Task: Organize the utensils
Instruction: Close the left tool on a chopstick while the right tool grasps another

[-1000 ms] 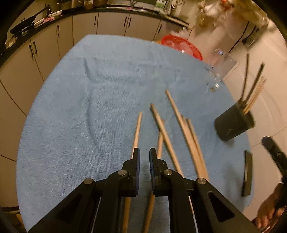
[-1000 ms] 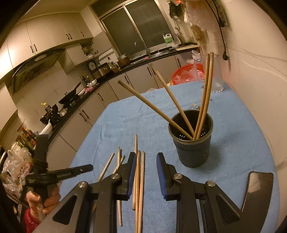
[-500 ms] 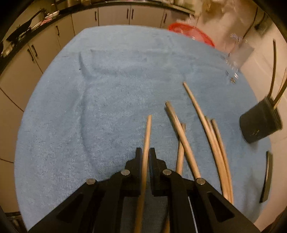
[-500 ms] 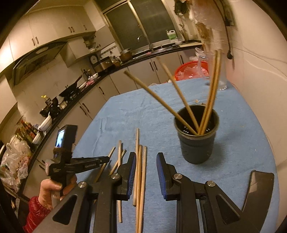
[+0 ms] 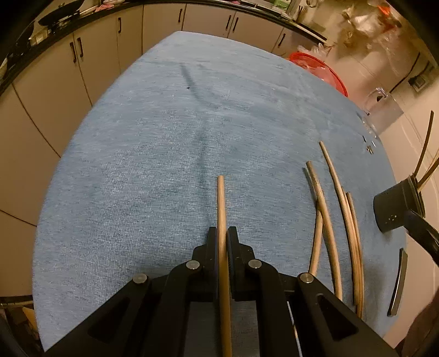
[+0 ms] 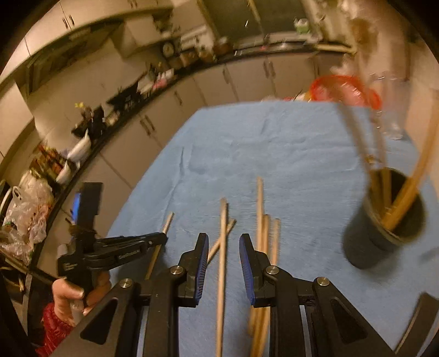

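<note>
Our left gripper clamps 1 chopstick, its long axis pointing to 12 o'clock; the holder sits at 3 o'clock. Our right gripper hangs released over 1 loose chopstick.

A blue towel covered the table, with a long crease across its far half. Beyond the far edge sat a red basin, blurred in the right wrist view. A clear plastic jug stood near the towel's far right corner. A flat dark slab lay at the right edge of the towel. Behind the table ran pale cabinets with dark handles under a black counter, crowded with bottles and bowls too blurred to tell apart. A wok sat at the counter's left end. White plastic bags bunched at the left.
</note>
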Motion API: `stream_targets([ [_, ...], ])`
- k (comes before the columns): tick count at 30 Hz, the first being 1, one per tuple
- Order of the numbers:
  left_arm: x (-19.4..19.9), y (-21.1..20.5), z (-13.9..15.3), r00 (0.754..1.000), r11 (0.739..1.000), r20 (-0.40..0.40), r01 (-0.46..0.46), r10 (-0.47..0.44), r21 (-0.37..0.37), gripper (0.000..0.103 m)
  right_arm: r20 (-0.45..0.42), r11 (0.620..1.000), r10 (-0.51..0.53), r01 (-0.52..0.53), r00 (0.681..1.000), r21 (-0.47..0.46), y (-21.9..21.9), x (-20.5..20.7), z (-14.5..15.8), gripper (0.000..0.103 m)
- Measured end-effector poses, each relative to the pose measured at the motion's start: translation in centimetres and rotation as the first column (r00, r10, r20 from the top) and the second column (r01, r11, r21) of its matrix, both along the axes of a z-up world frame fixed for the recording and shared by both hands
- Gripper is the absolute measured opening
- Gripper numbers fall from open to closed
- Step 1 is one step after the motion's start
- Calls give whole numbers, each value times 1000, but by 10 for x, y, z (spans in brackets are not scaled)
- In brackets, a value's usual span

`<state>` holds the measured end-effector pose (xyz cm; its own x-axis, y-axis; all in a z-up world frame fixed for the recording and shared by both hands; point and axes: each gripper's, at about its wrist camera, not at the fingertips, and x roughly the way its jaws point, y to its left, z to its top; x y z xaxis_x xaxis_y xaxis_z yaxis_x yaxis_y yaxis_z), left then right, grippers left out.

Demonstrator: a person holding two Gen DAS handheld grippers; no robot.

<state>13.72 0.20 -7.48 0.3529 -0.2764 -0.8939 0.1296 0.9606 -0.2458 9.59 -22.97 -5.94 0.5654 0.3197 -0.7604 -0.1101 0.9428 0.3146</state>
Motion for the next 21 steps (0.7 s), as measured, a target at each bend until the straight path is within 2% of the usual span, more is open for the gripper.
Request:
stream_targets([
  [6,-2,4,0,1000,1000,5,9,-9,5,7,-157,998,28,-35,987,-43,25,68,-36,26],
  [11,0,8,-1,1000,1000,1,19,-19,-8,8,-205,994,28,-50,978,-99,36,99,-57,26],
  [17,9,6,1,1000,1000,-14,21,-21,-9,8,-244,985,46,-84,969,-150,49,113,-72,26],
  [18,10,5,1,1000,1000,-18,20,-20,-7,8,-230,982,49,-88,972,-164,52,113,-72,24],
  [19,11,5,2,1000,1000,-20,17,-17,-7,8,-225,979,56,-98,973,-180,55,114,-72,14],
  [20,12,3,2,1000,1000,-17,19,-19,-3,7,-224,975,62,-107,973,-196,57,114,-72,9],
  [21,13,-1,3,1000,1000,-8,28,-28,8,7,-222,978,61,-103,973,-184,56,112,-71,8],
])
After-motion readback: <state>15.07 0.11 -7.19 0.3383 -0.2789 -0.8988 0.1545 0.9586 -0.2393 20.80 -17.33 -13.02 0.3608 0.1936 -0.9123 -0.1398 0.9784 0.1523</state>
